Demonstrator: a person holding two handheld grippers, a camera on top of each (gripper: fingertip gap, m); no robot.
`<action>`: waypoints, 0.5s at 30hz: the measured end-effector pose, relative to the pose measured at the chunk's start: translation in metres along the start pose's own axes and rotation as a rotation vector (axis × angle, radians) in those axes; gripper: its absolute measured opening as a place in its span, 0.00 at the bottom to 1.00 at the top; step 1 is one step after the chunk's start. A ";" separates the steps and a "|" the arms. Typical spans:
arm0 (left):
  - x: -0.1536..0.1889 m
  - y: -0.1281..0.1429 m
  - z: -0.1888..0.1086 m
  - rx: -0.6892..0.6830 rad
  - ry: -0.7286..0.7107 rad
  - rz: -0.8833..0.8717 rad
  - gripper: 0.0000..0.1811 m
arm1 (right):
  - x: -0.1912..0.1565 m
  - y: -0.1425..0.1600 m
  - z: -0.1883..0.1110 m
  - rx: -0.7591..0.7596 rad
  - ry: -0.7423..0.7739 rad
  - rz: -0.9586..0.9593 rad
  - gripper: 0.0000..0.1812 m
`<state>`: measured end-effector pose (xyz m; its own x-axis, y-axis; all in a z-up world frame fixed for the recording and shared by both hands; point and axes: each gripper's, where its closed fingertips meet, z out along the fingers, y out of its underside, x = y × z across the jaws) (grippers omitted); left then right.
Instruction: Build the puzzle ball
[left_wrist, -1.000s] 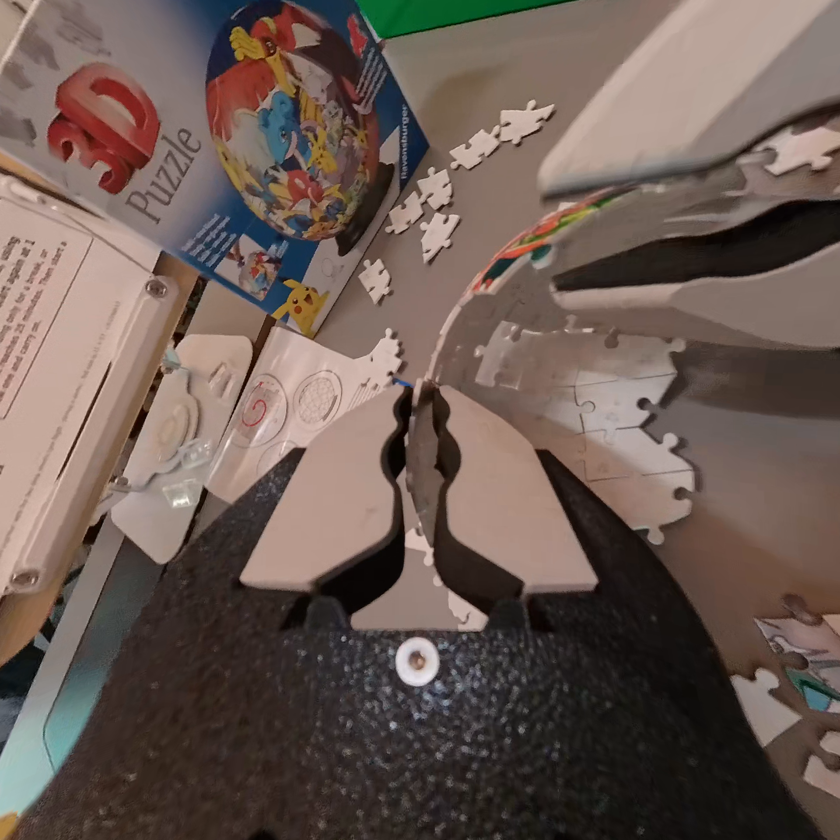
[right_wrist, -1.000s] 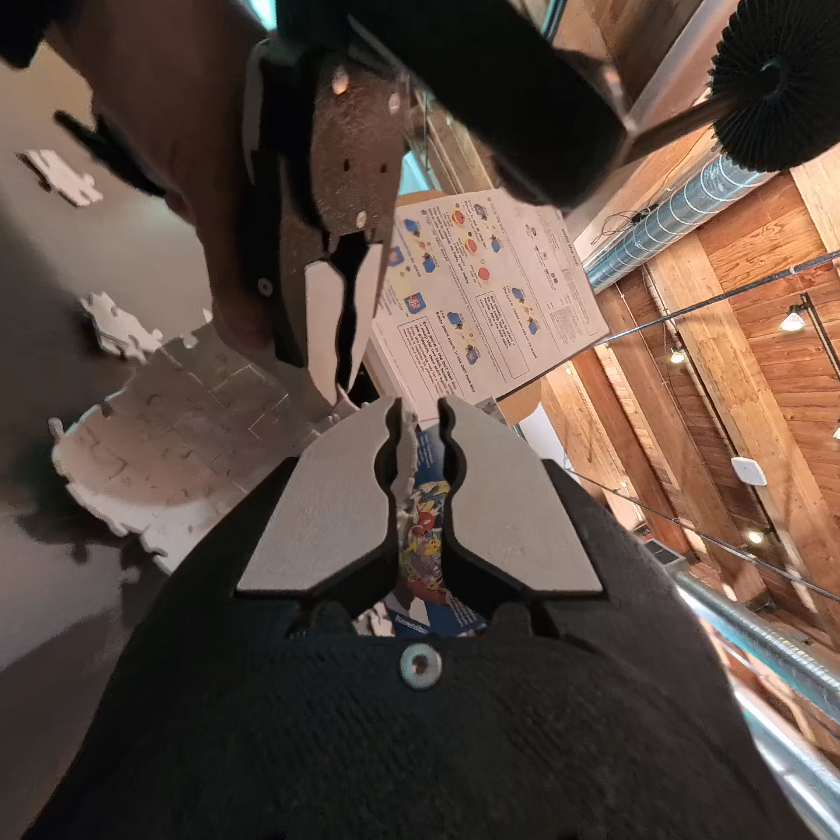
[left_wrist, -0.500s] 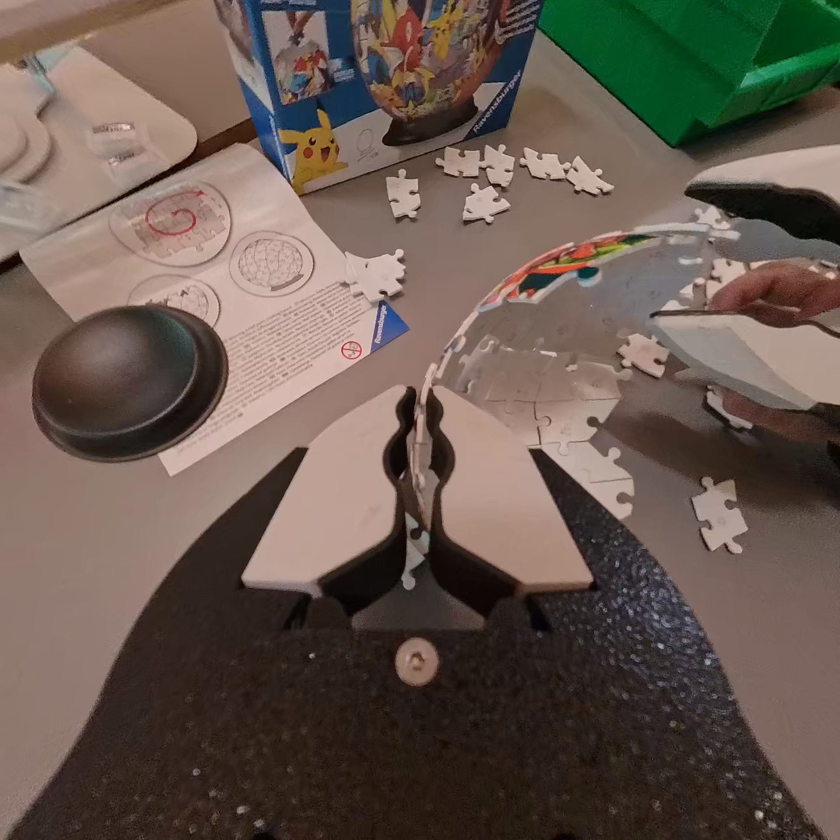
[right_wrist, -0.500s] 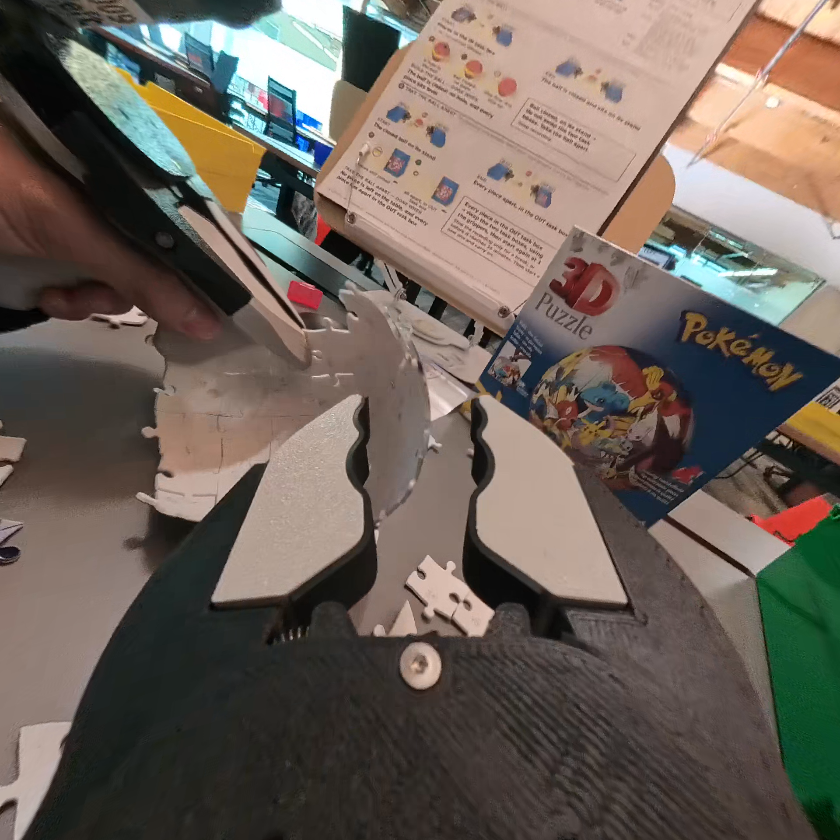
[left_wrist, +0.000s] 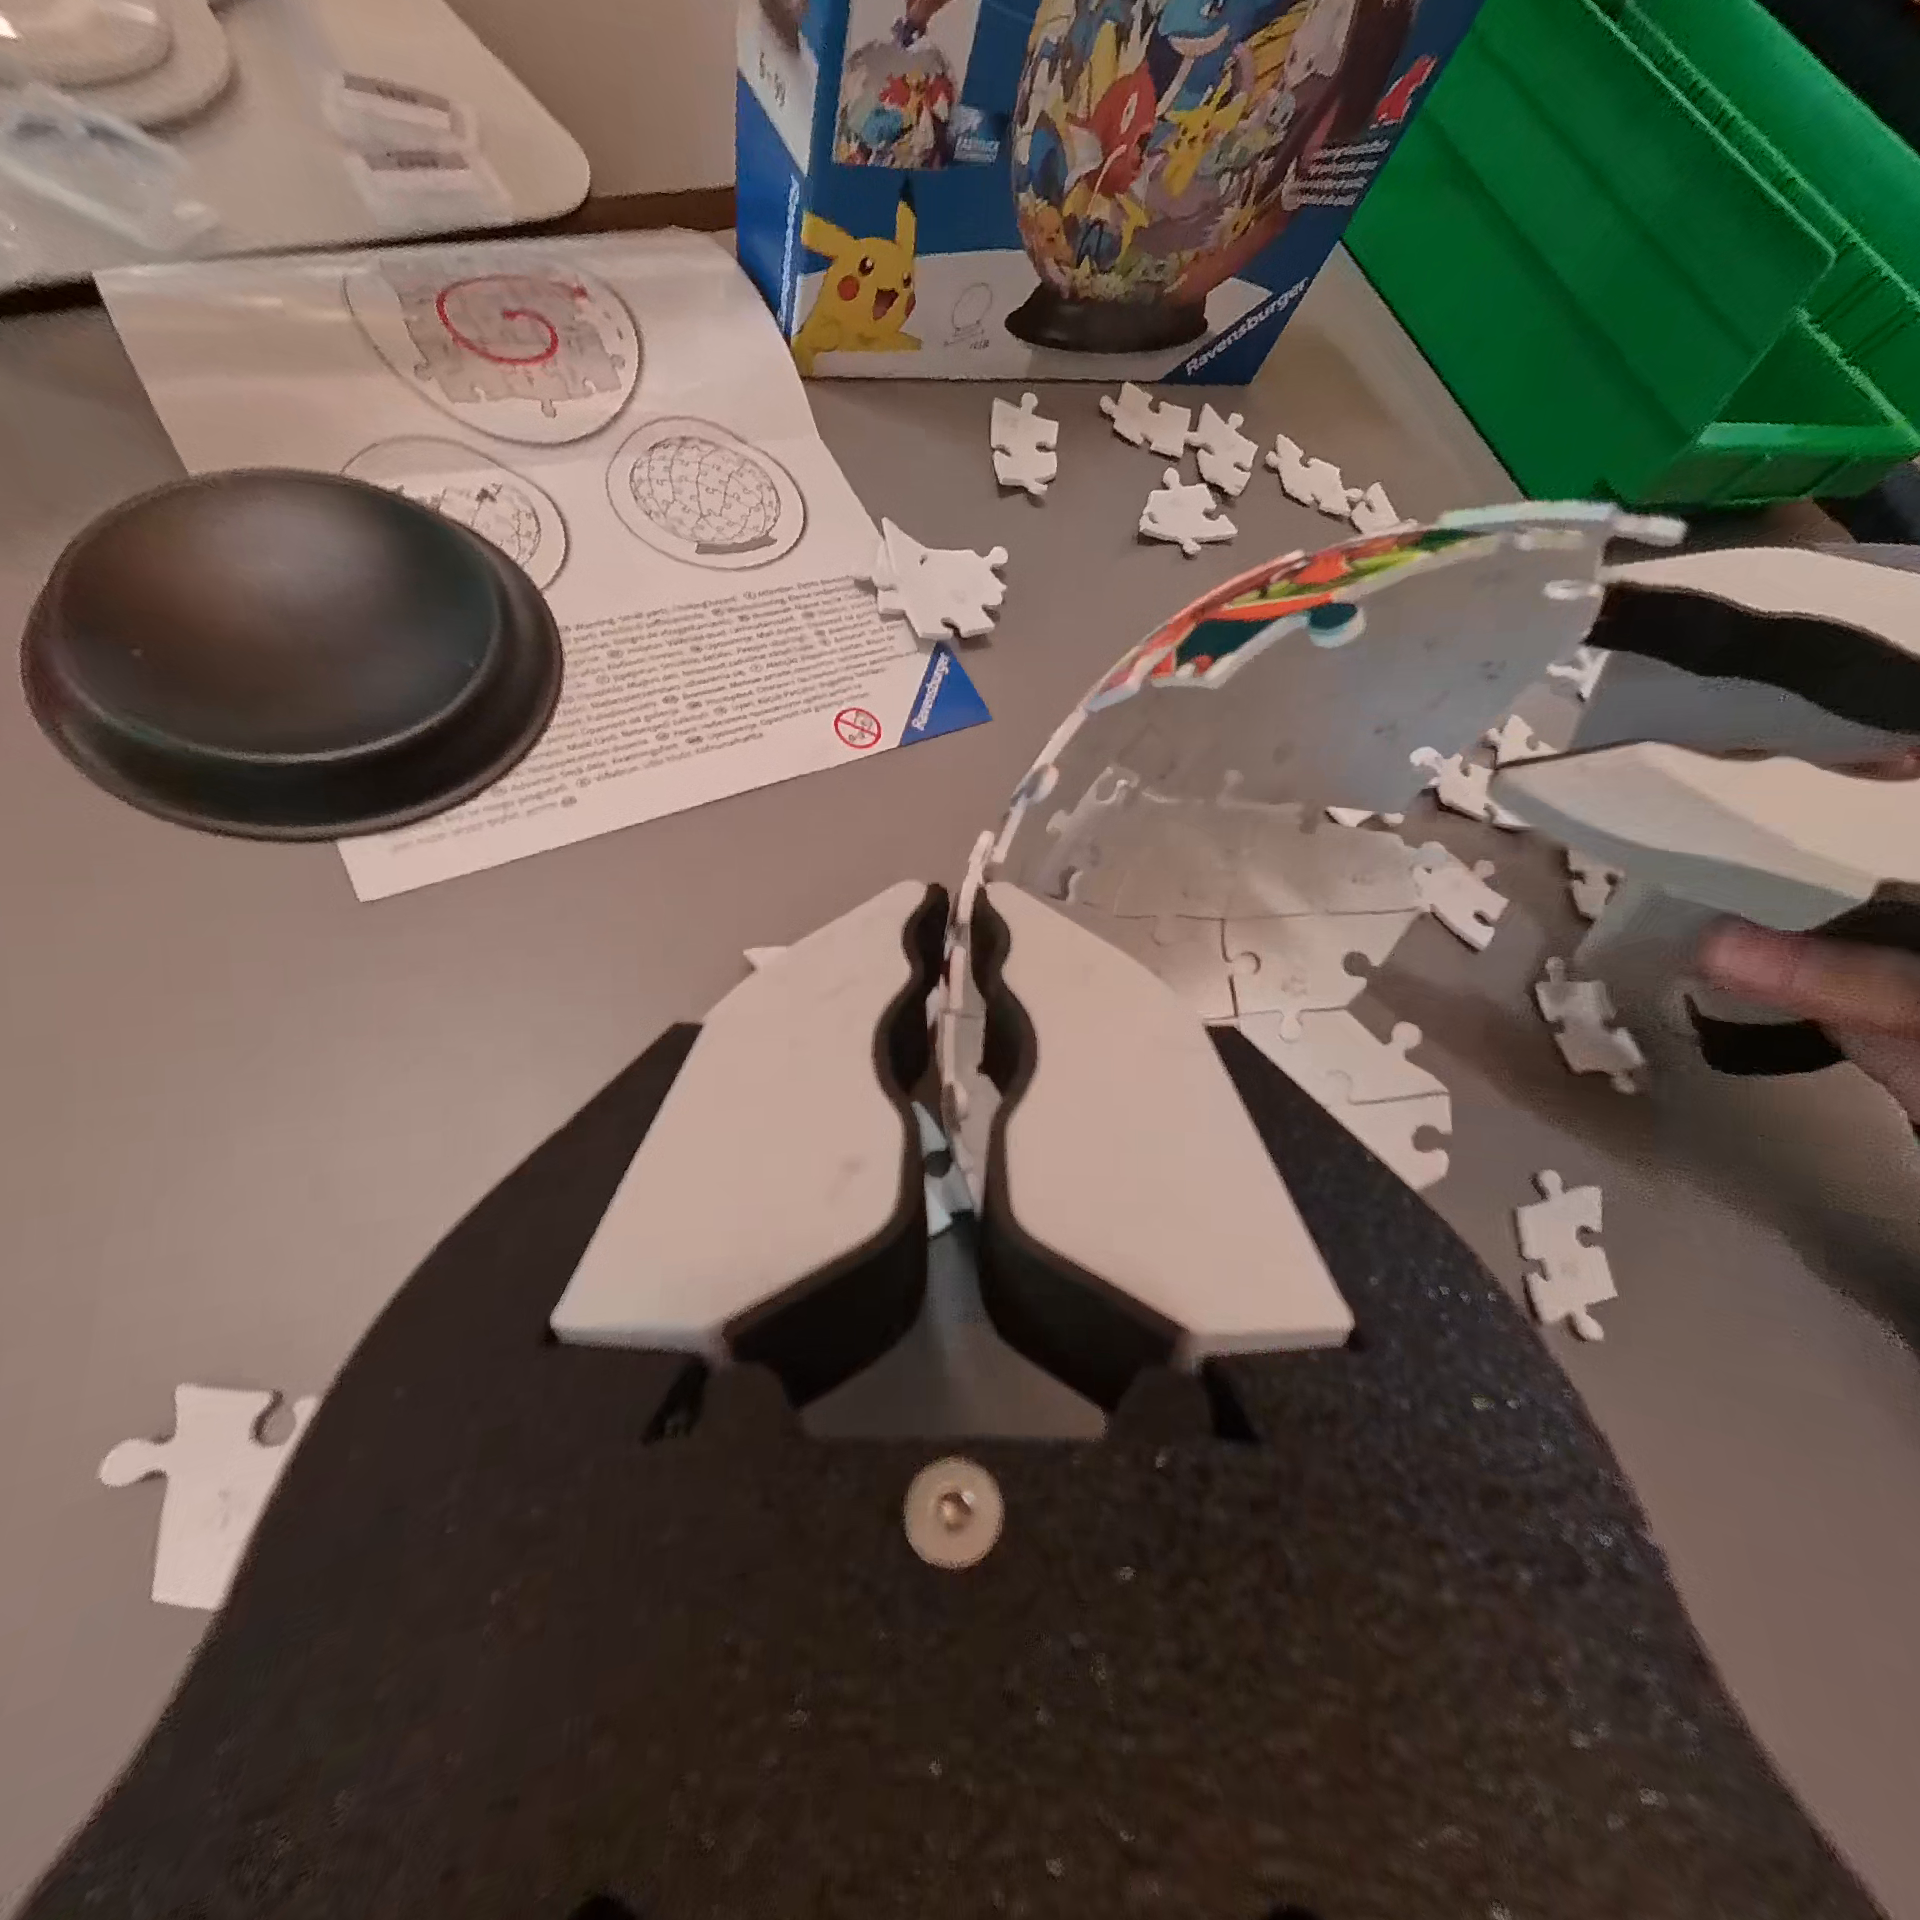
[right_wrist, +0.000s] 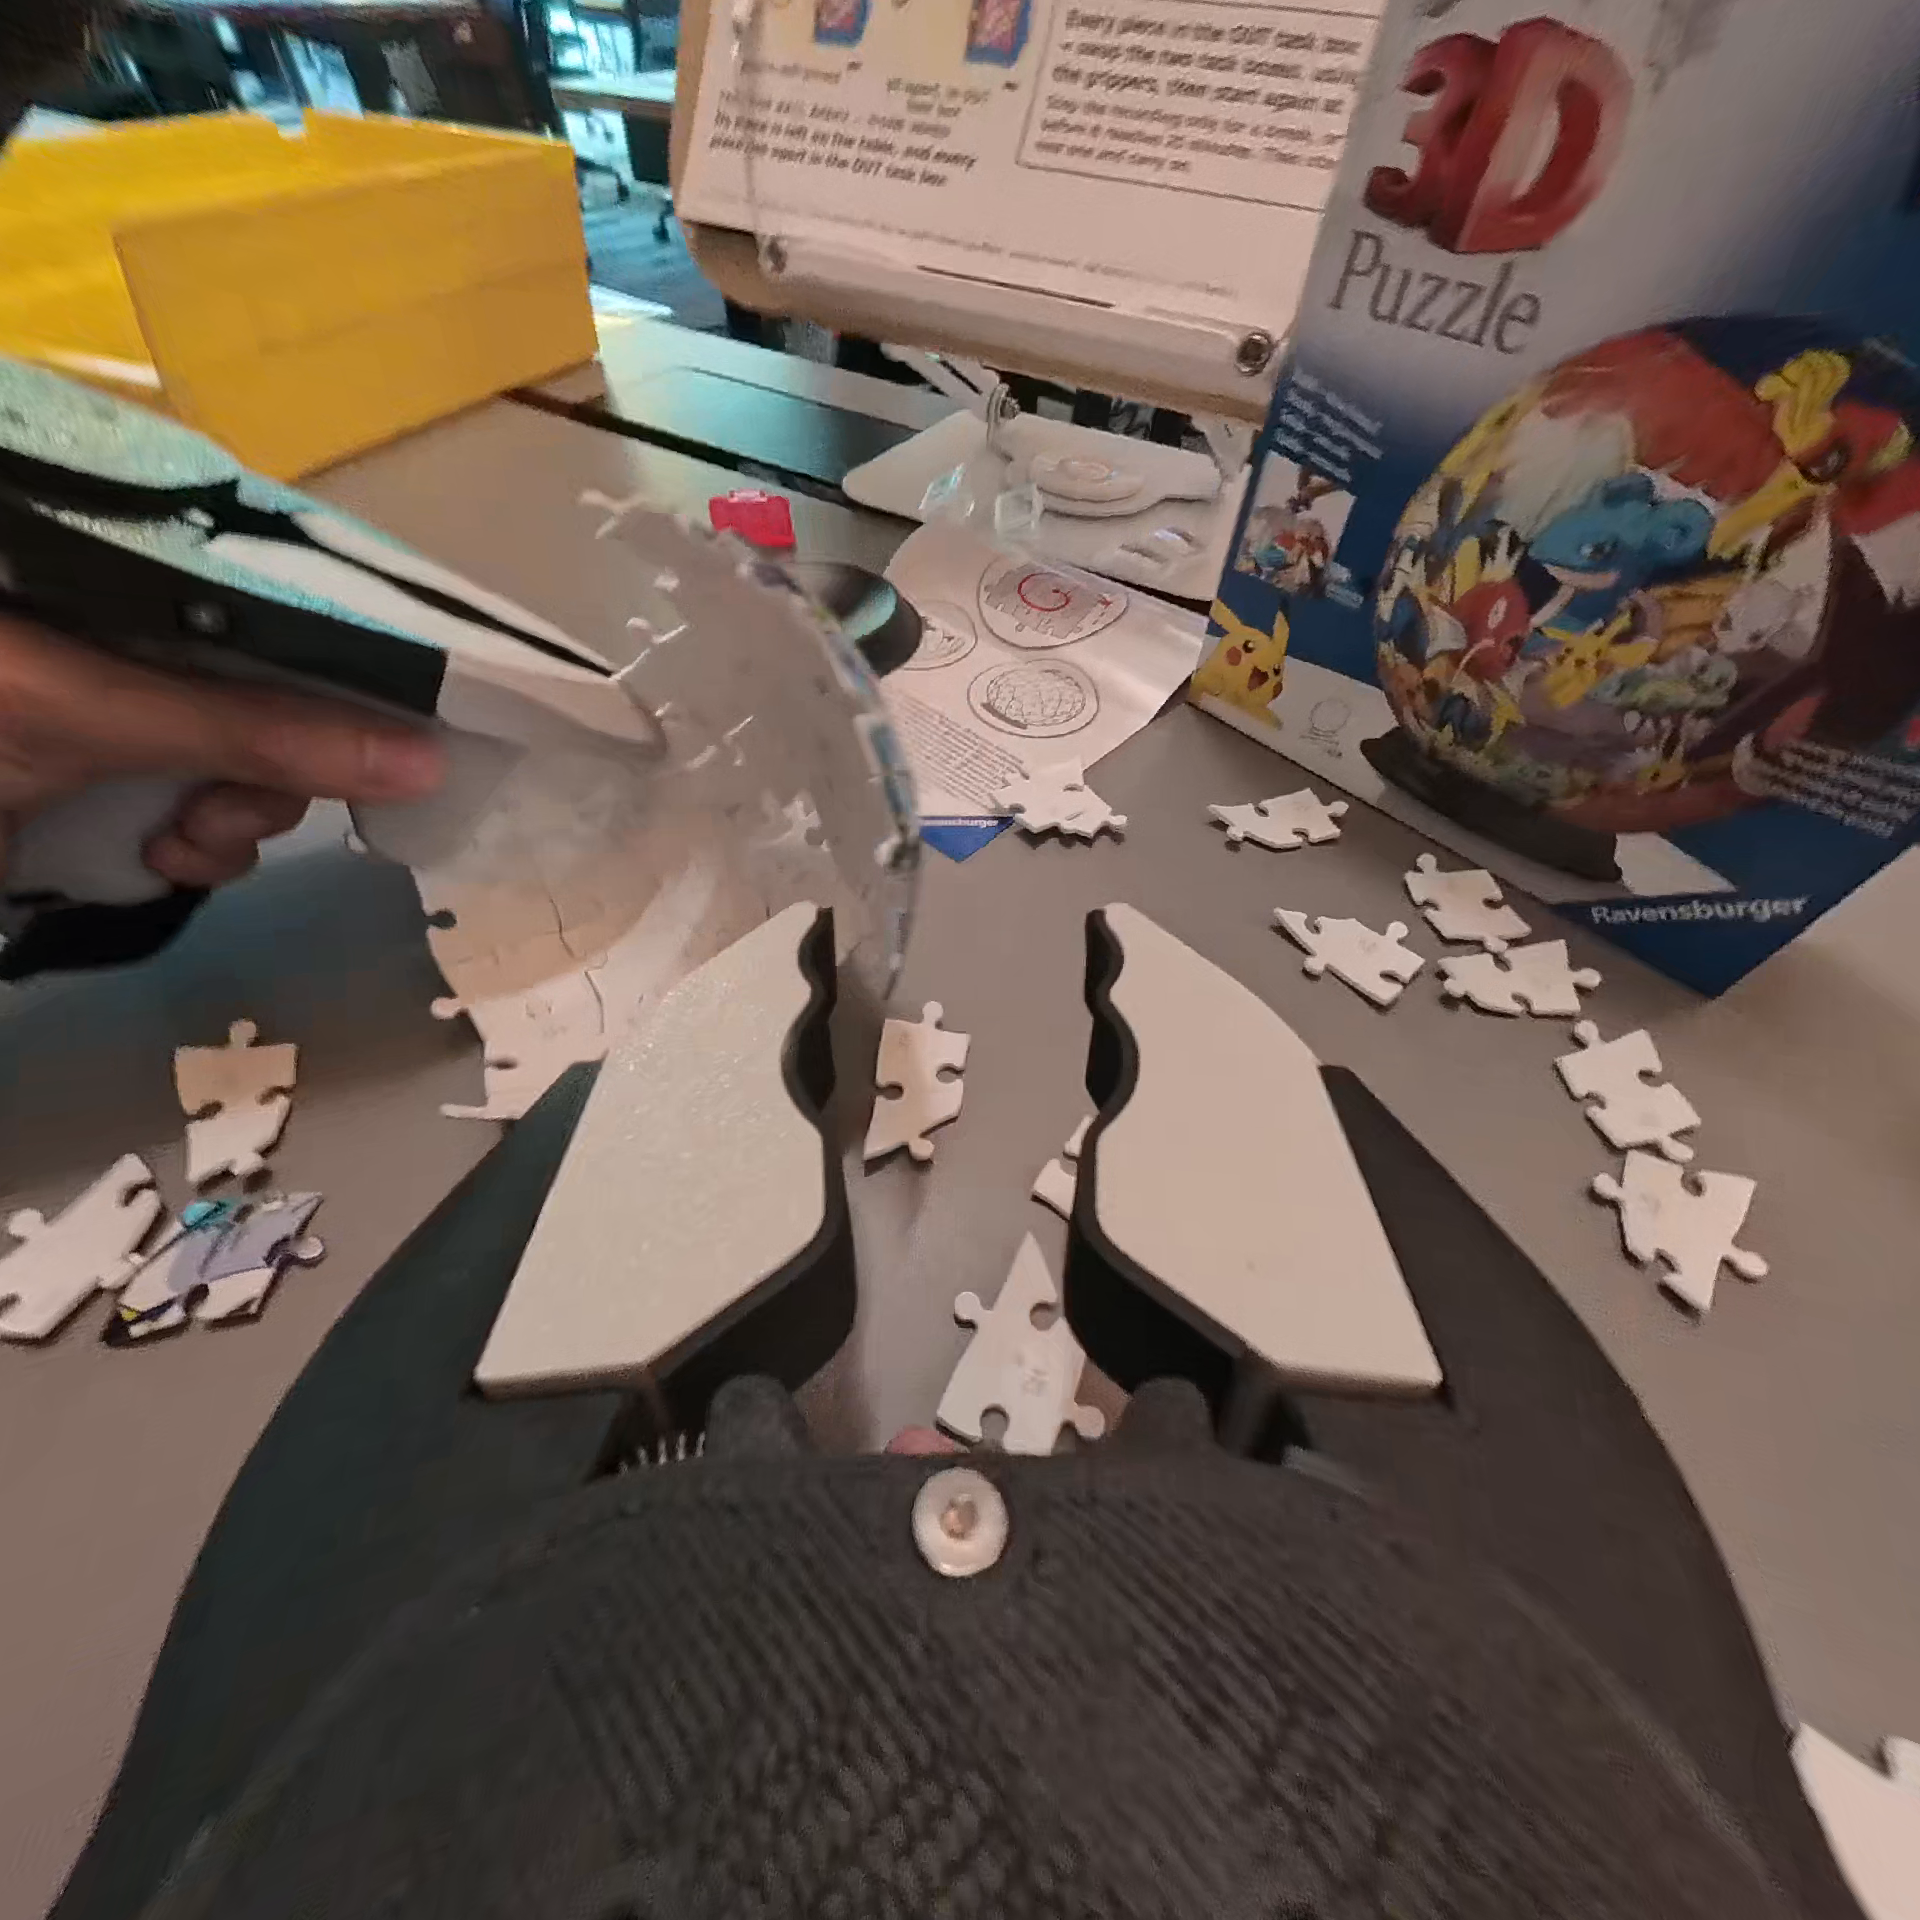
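The grey table (left_wrist: 312, 1091) spreads under both my grippers. Ahead and right of my right fingers stands the blue puzzle box (right_wrist: 1621, 499); ahead and left of my left fingers sits the black dome stand (left_wrist: 281, 644) on the instruction sheet (left_wrist: 665, 582). The half-built puzzle ball shell (left_wrist: 1299, 748) curves up from between my left fingers toward the right, white inside facing me. My left gripper (left_wrist: 961, 904) is clenched on its lower edge, rim pinched between the pads. My right gripper (right_wrist: 956, 925) stands released, fingers spread wide; the shell's rim rises just ahead of my left-hand finger (right_wrist: 707, 1122), apart from the other. Loose white pieces (right_wrist: 914, 1081) lie between and beside my right fingers.
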<state>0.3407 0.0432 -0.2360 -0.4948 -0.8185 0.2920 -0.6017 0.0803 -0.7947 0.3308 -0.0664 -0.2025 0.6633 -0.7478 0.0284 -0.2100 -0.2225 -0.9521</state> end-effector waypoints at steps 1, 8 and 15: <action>0.000 0.001 0.000 -0.017 0.010 -0.023 0.02 | 0.003 -0.001 -0.002 0.001 -0.008 0.022 0.26; 0.005 0.011 0.000 -0.192 0.049 -0.111 0.02 | 0.006 -0.003 -0.005 -0.011 -0.022 -0.015 0.25; 0.011 0.028 0.001 -0.410 0.076 -0.056 0.06 | -0.005 0.004 0.010 -0.079 -0.111 -0.069 0.21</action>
<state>0.3185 0.0361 -0.2555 -0.4897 -0.7849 0.3796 -0.8212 0.2690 -0.5033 0.3335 -0.0571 -0.2096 0.7523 -0.6565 0.0552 -0.2140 -0.3227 -0.9220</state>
